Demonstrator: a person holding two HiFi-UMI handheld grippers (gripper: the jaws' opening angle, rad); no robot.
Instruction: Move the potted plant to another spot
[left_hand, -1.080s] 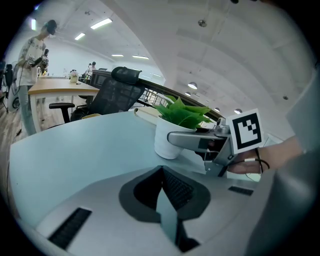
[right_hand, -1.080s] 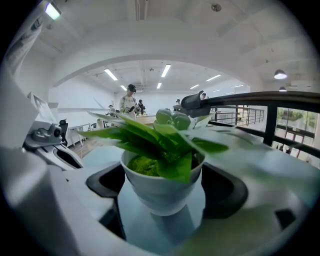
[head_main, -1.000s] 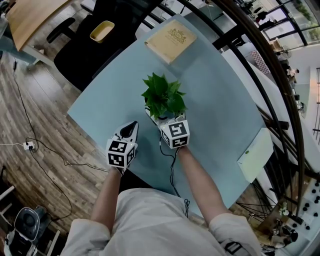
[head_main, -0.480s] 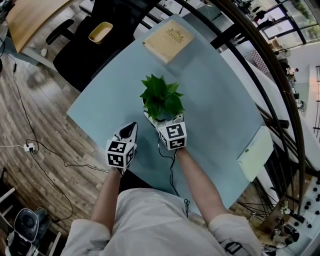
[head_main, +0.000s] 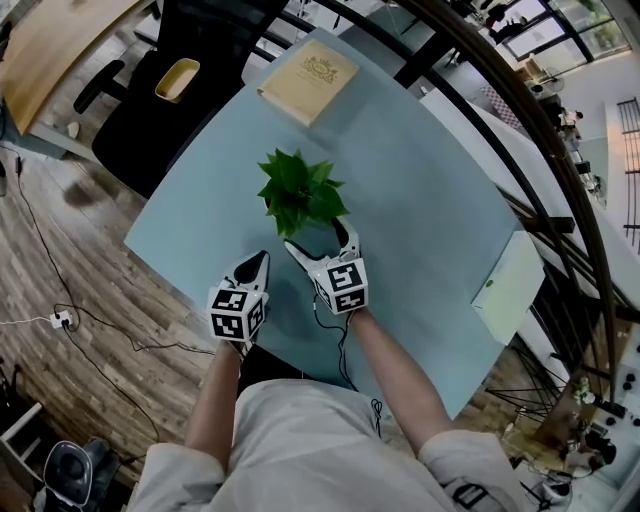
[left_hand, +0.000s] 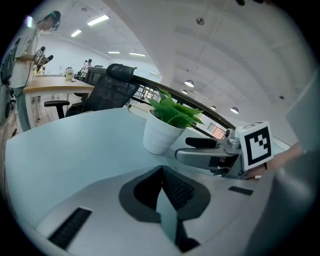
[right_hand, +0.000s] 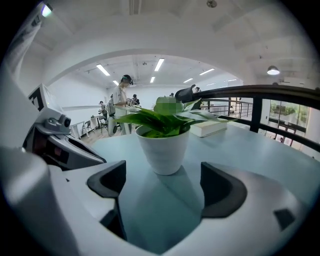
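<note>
From above, the potted plant (head_main: 300, 190) hides its pot under leaves; the right tool (head_main: 319, 237) gapes empty before it, the left tool (head_main: 262, 259) closed.

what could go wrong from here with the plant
1. The right gripper has its jaws apart with the white pot just ahead of them; a sideways swing might knock it over.
2. The leaves overhang those jaws, so lifting could snag them.
3. The left gripper, jaws together, sits close beside the right one; they may bump.
</note>
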